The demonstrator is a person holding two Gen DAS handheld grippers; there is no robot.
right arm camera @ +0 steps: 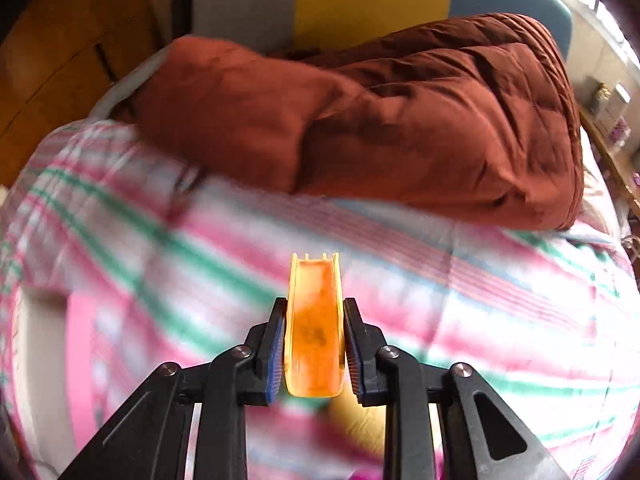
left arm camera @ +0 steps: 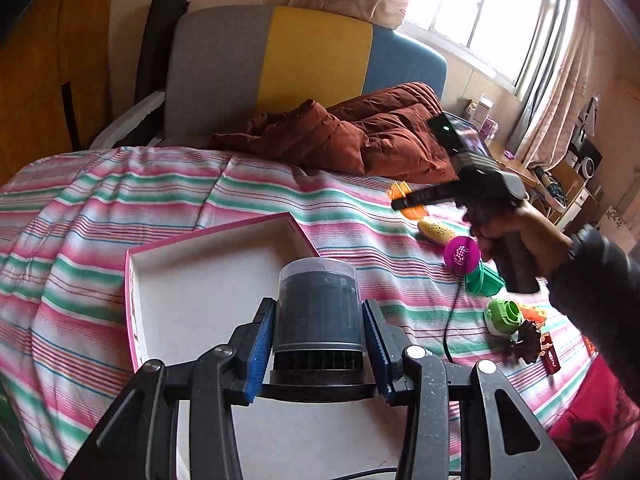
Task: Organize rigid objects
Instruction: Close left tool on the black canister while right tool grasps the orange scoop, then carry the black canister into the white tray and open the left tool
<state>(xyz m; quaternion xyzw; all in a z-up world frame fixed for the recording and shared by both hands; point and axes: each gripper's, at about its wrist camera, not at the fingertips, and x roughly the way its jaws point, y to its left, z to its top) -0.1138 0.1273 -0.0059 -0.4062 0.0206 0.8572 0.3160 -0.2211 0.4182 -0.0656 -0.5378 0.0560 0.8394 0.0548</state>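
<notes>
Two tongs work over a bed with a striped sheet (left arm camera: 120, 208). The left tongs (left arm camera: 320, 344) are closed partway on a clear cylindrical container (left arm camera: 318, 304) with dark contents, both blue pads pressing its sides, and they hold it over the white tray with pink rim (left arm camera: 208, 272), which lies on the sheet. The right tongs (right arm camera: 314, 344) are closed narrowly on an orange plastic piece (right arm camera: 314, 320) shaped like a trough, and the pads touch its two long sides; the sheet under it is blurred.

Seen from the left wrist, the right tongs (left arm camera: 412, 200) are to the right of the tray, held by a hand (left arm camera: 516, 236) in a dark sleeve, with the orange piece at their tip. More toys lie on the sheet to the right of the tray: a yellow piece (left arm camera: 434, 230), a magenta round toy (left arm camera: 460, 254), a green cup shape (left arm camera: 484, 280), a green round toy (left arm camera: 502, 316), and a small dark and red heap (left arm camera: 536, 344). A black cable (left arm camera: 450, 320) runs between the tray and these toys. Beyond the tray, a rust-brown quilt (left arm camera: 360, 140) is piled against the grey, yellow and blue headboard (left arm camera: 312, 52).
</notes>
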